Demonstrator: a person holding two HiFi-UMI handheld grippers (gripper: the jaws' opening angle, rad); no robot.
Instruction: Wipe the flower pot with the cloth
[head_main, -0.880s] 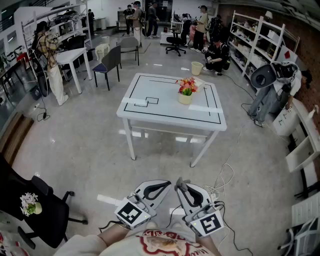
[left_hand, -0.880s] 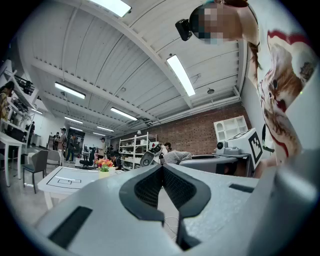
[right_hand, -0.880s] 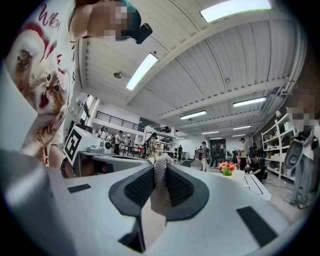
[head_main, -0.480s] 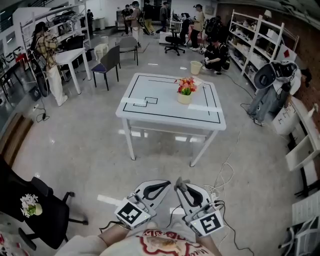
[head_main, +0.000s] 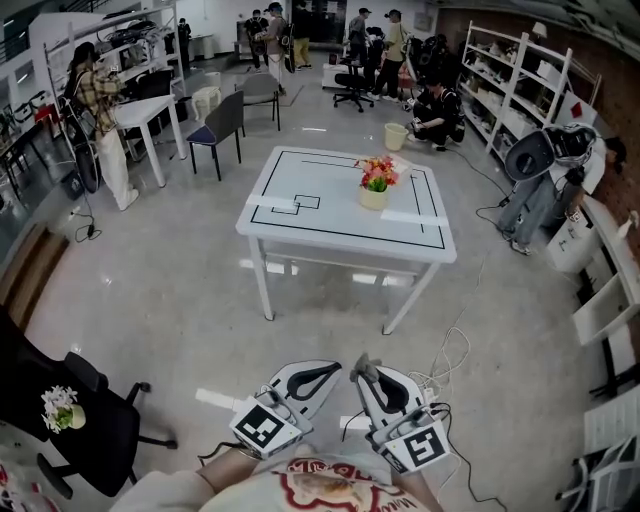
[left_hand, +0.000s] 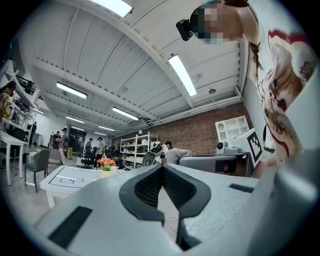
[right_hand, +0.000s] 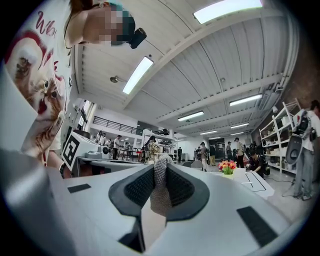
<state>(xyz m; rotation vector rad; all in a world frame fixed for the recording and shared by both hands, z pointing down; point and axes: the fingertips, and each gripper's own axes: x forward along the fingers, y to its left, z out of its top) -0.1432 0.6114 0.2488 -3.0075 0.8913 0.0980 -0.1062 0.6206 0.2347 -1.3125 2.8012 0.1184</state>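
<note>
A small pale flower pot (head_main: 374, 197) with red and orange flowers stands on a white table (head_main: 330, 230) far ahead of me; it shows small in the left gripper view (left_hand: 106, 167) and the right gripper view (right_hand: 227, 172). Both grippers hang close to my body, well short of the table. My left gripper (head_main: 335, 368) is shut with nothing in it, its jaws meeting at the tips (left_hand: 161, 166). My right gripper (head_main: 358, 366) is shut on a grey knitted cloth (right_hand: 160, 185) that stands up between its pads.
Black tape lines mark the tabletop. A black office chair (head_main: 90, 420) stands at my left, with cables (head_main: 445, 370) on the floor to my right. White shelving (head_main: 520, 80) lines the right wall. Several people, chairs and tables fill the back of the room.
The view has shifted slightly and people at the back have moved. Both grippers stay where they were, in the same state.
</note>
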